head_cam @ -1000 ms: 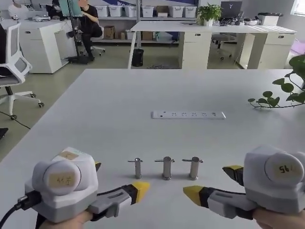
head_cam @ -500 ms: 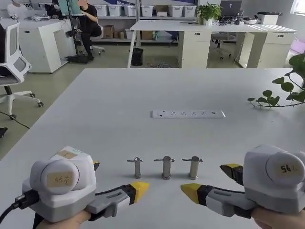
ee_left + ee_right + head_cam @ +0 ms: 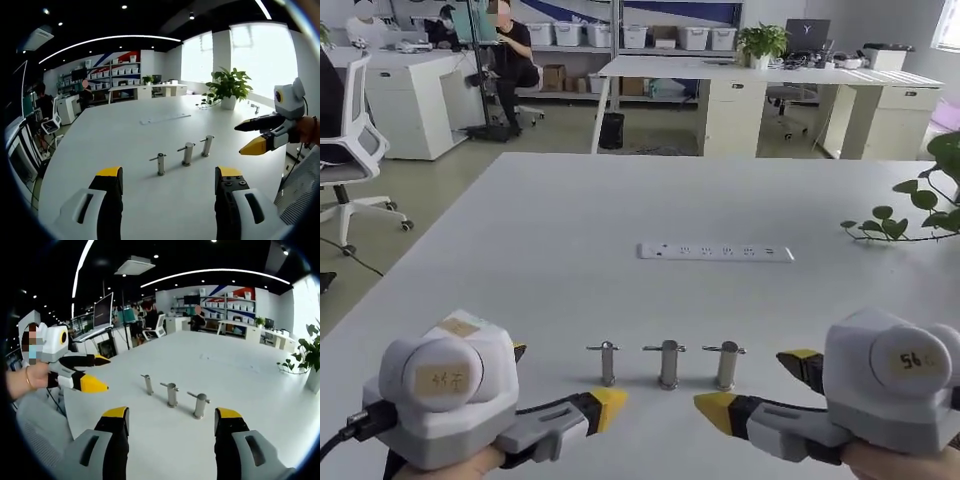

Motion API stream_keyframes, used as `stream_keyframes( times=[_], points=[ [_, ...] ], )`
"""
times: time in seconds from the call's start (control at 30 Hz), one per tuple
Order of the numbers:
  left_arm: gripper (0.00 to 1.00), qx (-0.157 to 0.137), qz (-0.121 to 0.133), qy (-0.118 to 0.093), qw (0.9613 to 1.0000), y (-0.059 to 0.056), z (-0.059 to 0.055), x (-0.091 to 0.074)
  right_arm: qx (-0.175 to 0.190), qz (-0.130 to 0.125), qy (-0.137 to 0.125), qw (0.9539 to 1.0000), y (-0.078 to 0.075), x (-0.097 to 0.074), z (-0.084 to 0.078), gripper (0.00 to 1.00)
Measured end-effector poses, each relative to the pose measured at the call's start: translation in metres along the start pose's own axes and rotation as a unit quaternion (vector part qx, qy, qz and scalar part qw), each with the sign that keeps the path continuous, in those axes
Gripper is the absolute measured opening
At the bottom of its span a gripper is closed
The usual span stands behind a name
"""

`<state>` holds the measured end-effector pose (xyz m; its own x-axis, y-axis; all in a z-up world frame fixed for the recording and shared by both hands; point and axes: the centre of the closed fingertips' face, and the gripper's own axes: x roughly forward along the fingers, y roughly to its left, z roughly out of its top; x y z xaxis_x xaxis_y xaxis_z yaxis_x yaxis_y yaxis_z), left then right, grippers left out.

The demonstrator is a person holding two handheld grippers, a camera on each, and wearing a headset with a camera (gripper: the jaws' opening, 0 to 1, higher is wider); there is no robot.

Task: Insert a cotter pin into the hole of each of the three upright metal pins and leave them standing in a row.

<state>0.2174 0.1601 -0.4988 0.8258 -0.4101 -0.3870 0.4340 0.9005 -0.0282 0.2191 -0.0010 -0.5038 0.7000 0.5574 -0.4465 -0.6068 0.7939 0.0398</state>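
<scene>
Apparently at the closing step, judging by the row. Standing upright on the bench (image 3: 620, 220), just ahead of both tools: left pin (image 3: 608, 362), middle pin (image 3: 668, 363) and right pin (image 3: 725, 364), side by side in a line and apart from one another. Crossing the head of each, a thin bar, by the look of it a cotter pin (image 3: 650, 348) seated in all three, though too small to tell how far through. Holding nothing in the left tongs (image 3: 565, 375), spread wide and hovering near the row on its left. Same for the right tongs (image 3: 757, 382), spread wide and empty on the right. Touching none of the pins. Next, probably only checking that each cotter pin sits through its hole, then drawing both tongs away. Calls for a clear path, since likely toppled by a slight nudge. Further back, a power strip (image 3: 715, 252), well apart from the work.
</scene>
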Motion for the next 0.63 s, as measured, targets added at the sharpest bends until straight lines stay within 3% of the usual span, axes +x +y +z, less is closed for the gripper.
stream_keyframes(
  times=[0.2,0.63],
  points=[
    [0.75,-0.004,0.001,0.001,1.0,0.0002,-0.0009,0.0009,-0.002,-0.001,0.006,1.0,-0.0018,-0.001,-0.0029,0.66],
    [0.74,-0.006,-0.002,0.002,1.0,-0.0015,-0.0003,0.0009,-0.002,-0.002,-0.012,0.9999,-0.0008,-0.0024,0.0031,0.67]
  ],
)
